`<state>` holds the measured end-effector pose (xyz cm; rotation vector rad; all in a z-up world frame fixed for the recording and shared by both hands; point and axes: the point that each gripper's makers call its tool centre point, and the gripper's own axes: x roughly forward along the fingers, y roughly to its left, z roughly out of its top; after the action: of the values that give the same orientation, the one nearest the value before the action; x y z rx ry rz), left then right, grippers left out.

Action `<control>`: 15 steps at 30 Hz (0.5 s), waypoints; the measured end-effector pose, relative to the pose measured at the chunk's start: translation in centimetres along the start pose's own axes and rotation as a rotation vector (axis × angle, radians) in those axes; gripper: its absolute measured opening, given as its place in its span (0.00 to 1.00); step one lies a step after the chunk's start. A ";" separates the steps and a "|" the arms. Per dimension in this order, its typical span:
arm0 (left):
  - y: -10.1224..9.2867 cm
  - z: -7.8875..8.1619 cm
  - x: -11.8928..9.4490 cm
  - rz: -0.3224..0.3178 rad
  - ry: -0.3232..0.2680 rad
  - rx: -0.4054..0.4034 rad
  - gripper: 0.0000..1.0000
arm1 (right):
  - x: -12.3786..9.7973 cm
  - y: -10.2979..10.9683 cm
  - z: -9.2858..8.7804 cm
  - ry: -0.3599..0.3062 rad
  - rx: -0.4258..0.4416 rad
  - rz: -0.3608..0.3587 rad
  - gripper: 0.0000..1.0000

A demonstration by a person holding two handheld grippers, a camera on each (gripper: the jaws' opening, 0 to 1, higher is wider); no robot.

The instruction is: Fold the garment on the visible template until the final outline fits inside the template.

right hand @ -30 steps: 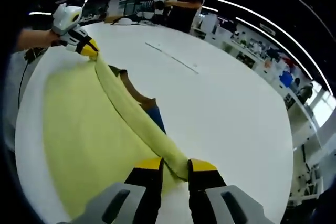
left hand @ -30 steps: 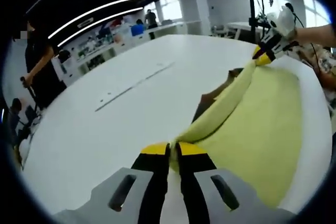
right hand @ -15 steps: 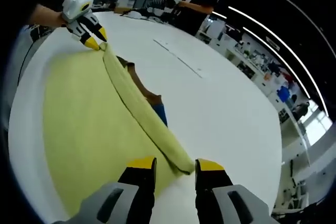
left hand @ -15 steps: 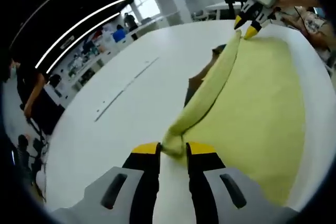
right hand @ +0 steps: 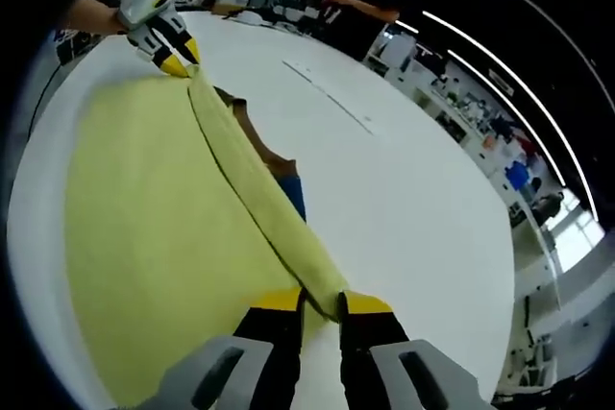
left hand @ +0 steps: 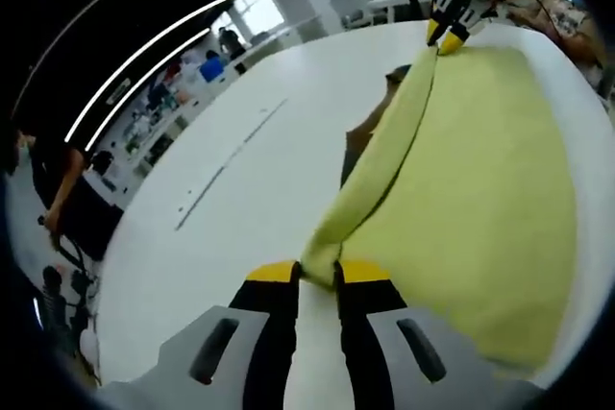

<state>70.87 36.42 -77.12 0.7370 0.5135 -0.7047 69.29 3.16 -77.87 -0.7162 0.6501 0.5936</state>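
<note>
Left gripper (left hand: 317, 276) and right gripper (right hand: 321, 302), each clenched on one end of the rolled edge of a yellow garment (left hand: 471, 180). Garment spread flat across the white tabletop (left hand: 240, 180), rolled edge stretched between both grippers. Brown and blue template (right hand: 284, 180) partly hidden beneath the roll. Beyond: standing person (right hand: 370, 7), office shelves, ceiling light strips.

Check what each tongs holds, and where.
Both hold the yellow garment: left tongs and right tongs each pinch one end of its raised folded edge.
</note>
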 end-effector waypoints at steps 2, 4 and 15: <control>0.1 0.0 0.1 0.008 0.000 0.008 0.11 | 0.2 -0.1 -0.1 0.002 -0.014 -0.003 0.02; 0.2 0.2 0.2 0.011 0.001 0.010 0.09 | 0.3 -0.1 -0.1 0.001 -0.019 -0.002 0.00; 1.6 1.4 -0.1 0.039 -0.058 -0.110 0.00 | -0.3 -1.8 0.9 -0.047 0.031 -0.034 0.00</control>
<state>72.17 36.29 -75.49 0.6209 0.4797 -0.6543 70.61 2.67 -76.44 -0.6813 0.6015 0.5660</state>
